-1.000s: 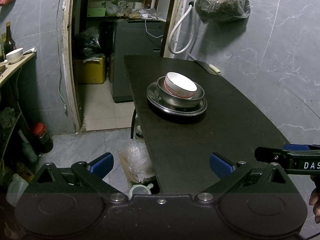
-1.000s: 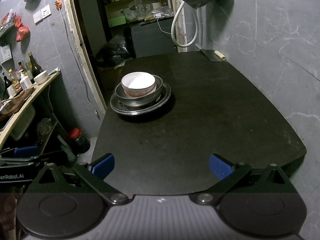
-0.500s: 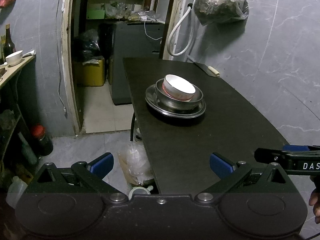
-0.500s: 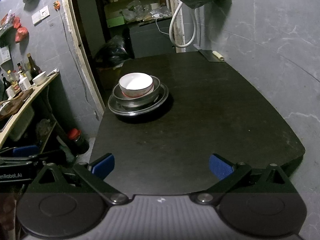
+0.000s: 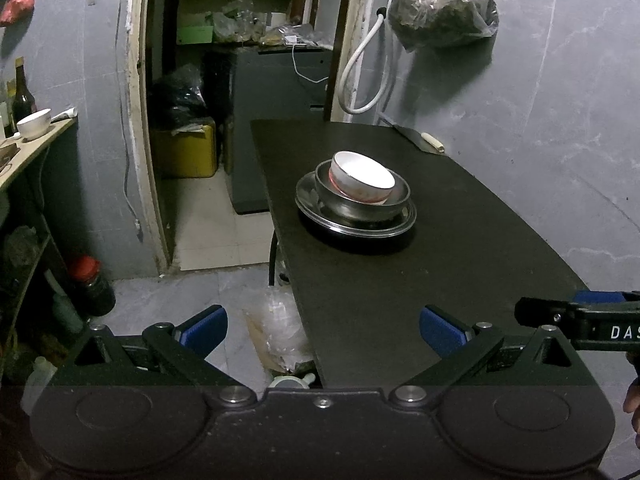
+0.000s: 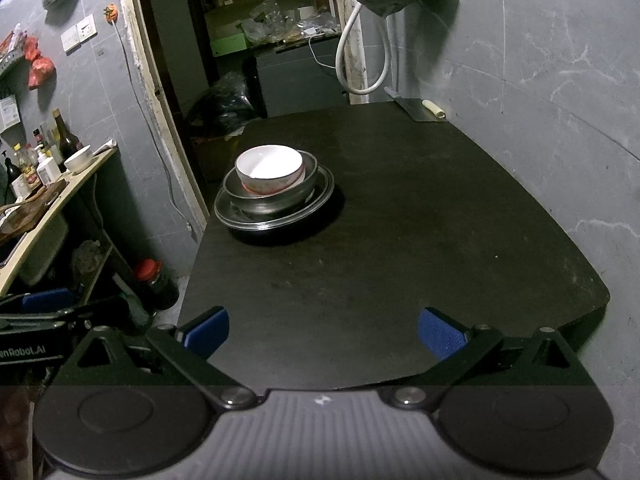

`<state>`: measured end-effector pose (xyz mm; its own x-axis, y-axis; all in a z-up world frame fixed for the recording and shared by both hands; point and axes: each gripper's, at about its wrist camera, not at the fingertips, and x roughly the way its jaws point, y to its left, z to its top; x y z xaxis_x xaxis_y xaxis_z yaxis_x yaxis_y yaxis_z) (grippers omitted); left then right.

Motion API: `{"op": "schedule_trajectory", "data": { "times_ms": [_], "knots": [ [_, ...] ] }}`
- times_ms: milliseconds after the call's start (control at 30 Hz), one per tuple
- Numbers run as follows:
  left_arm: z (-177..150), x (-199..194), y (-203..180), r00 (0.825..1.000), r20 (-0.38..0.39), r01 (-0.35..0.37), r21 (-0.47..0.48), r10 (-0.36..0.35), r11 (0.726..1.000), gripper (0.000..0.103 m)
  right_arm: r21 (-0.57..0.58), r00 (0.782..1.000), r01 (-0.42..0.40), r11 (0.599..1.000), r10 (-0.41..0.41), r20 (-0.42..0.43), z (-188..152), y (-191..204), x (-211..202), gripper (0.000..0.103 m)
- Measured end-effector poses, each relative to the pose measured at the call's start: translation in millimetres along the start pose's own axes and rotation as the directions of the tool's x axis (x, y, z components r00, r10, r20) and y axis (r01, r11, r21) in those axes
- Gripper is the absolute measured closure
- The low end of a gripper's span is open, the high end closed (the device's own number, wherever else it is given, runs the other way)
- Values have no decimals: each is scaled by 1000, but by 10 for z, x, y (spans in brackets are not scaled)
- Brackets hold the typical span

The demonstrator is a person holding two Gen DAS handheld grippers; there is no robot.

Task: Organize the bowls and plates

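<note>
A white bowl (image 6: 268,170) is nested in a steel bowl (image 6: 276,196) on a plate (image 6: 276,216) near the surface's (image 6: 400,240) left edge. It is judged fragile and slippery; the rim is best gripped. Both tools (image 5: 323,330) (image 6: 322,332) are held open, empty.

The right gripper (image 6: 323,330) is held above the near edge of the black table (image 6: 420,232), with its blue pads wide apart and nothing between them. Far ahead a white bowl (image 6: 269,169) sits tilted inside a metal bowl (image 6: 276,200), which stands on a metal plate (image 6: 272,212). The left gripper (image 6: 36,320) shows at the left edge.
</note>
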<state>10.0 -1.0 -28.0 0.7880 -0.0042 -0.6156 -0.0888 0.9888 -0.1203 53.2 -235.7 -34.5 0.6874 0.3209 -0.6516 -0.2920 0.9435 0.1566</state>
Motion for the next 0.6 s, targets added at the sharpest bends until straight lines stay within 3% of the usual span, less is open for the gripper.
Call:
{"op": "schedule_trajectory", "data": {
  "times_ms": [600],
  "knots": [
    [4,9,-37,1000,-4,3,7,-3,1000,3,0,1000,1,1000,-1,-2,-1,-1,2,0]
  ]
}}
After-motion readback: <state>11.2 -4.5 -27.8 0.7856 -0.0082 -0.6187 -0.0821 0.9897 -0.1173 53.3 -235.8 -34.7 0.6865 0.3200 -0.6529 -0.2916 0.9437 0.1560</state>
